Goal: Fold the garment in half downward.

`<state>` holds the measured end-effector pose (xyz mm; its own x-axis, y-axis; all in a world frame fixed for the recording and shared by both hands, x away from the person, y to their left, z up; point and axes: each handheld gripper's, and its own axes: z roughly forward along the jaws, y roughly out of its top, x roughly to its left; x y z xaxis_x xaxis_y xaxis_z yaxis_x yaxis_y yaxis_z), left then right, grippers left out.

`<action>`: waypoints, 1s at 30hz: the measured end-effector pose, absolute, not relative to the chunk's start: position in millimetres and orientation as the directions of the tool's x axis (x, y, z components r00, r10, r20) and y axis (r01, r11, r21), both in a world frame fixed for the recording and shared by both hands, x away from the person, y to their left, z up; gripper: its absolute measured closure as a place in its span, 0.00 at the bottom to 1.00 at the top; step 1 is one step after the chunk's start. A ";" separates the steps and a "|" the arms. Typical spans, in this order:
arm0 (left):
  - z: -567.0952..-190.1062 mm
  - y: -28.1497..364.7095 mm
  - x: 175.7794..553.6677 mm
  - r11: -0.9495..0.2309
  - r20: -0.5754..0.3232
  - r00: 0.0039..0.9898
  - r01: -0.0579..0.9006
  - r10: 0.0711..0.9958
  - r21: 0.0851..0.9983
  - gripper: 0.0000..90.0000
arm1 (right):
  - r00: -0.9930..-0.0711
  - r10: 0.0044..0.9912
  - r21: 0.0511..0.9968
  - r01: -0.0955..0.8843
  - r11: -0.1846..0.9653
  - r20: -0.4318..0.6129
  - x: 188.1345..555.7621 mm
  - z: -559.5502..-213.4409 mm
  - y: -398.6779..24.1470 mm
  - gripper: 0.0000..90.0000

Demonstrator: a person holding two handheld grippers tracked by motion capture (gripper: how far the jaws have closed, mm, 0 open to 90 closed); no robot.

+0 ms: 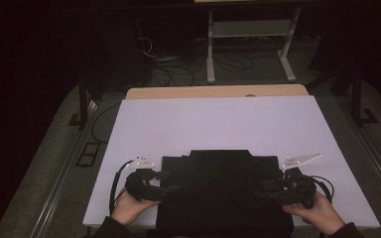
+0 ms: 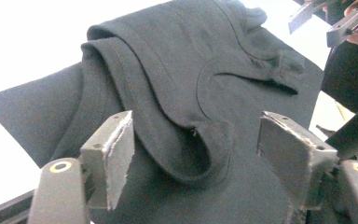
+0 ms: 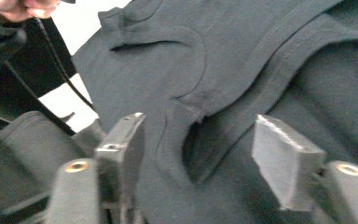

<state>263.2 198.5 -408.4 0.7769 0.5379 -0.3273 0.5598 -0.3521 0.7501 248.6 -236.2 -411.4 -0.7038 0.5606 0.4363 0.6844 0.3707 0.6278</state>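
Presently my left gripper (image 2: 193, 154) stands with its jaws parted; a curled, stitched hem of the folded black T-shirt (image 2: 191, 93) lies between them, and neither pad presses on it. My right gripper (image 3: 198, 149) shows the same condition: jaws apart, a looped edge of the T-shirt in the gap, the cloth loose and clear of both pads. Nothing is held by either gripper.

In the left gripper view the garment lies in layers, with a seamed fold running from upper left down toward the jaws and a sleeve bunched at the far end. In the right gripper view a ribbed band crosses diagonally above the jaws, with a sleeve beyond it.

From the high view, the left gripper (image 1: 151, 184) rests at the left edge of the T-shirt (image 1: 221, 188) and the right gripper (image 1: 285, 188) at its right edge, each facing inward toward the other. My left hand (image 1: 129, 208) and right hand (image 1: 317, 213) grip the bodies from the near side. The garment forms a dark, roughly square bundle at the near middle of the white surface (image 1: 218, 124), its near edge at the front rim. A tan table edge (image 1: 218, 92) shows behind the surface, and a white frame (image 1: 250, 44) with cables stands on the floor beyond.
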 end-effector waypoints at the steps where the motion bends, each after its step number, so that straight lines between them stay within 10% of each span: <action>1: -408.0 198.3 264.1 -0.357 -0.328 0.779 0.559 0.534 0.748 0.25 | -0.705 0.566 0.631 0.680 0.373 0.426 249.3 -411.1 -235.8 0.30; 15: -401.0 197.5 274.4 -0.377 -0.312 0.798 0.538 0.516 0.754 0.00 | -0.685 0.608 0.648 0.682 0.339 0.403 261.7 -399.6 -239.7 0.00; 30: -392.1 213.7 302.6 -0.302 -0.343 0.778 0.549 0.527 0.780 0.00 | -0.697 0.629 0.665 0.654 0.361 0.345 285.2 -391.2 -249.1 0.00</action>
<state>302.6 213.7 -392.1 0.7776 0.5271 -0.3428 0.5485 -0.3022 0.7796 285.2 -249.1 -391.2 -0.6969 0.6289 0.3447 0.6542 0.3606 0.6648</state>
